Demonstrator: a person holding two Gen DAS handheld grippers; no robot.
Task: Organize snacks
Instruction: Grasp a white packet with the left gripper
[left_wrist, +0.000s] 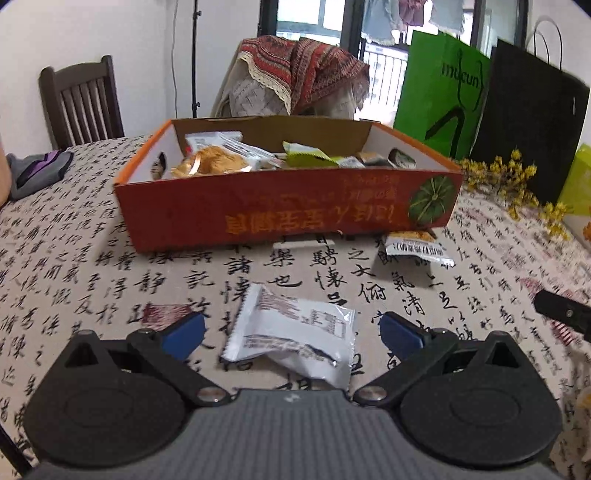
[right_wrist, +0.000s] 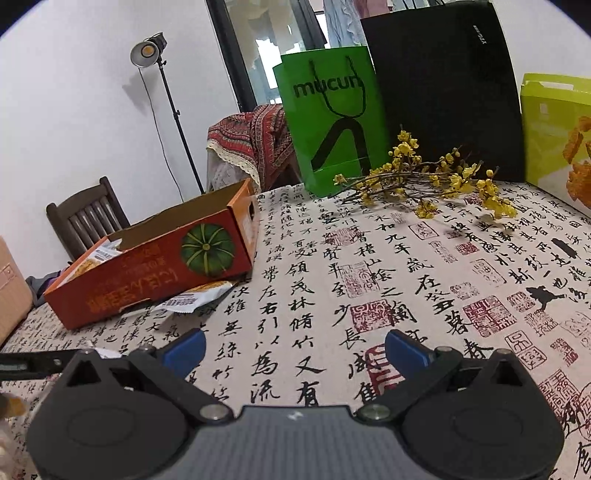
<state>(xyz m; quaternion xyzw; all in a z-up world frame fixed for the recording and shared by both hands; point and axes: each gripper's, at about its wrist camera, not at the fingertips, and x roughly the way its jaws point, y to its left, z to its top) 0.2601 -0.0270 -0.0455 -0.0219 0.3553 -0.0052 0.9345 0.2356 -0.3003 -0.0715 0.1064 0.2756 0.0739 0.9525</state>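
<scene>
— How does the left gripper (left_wrist: 291, 334) stand?

— Its blue pads (left_wrist: 183, 334) are spread wide, holding nothing. A white foil snack packet (left_wrist: 291, 341) lies crumpled on the tablecloth (left_wrist: 92, 280) right between them, not touching either pad as far as I can see.

— And beyond it?

— A second packet (left_wrist: 419, 245), white with an orange end, lies against the near right corner of the orange cardboard box (left_wrist: 258, 210); in the right wrist view it looks partly tucked under the box. The box sits on the calligraphy-print cloth and holds several snacks (left_wrist: 210, 162), among them a golden one and a green wrapper.

— The right gripper (right_wrist: 295, 350)?

— Released too, jaws wide apart, only bare cloth between them. The box is well off to its left.

— Further back?

— A spray of yellow flowers (right_wrist: 424, 181) lies on the cloth, with a green paper bag (right_wrist: 328, 122) and a black bag (right_wrist: 447, 88) standing behind it. A dark wooden chair (left_wrist: 83, 101) stands at the far left by the wall, and a lamp on a stand (right_wrist: 147, 53) beside it.
</scene>
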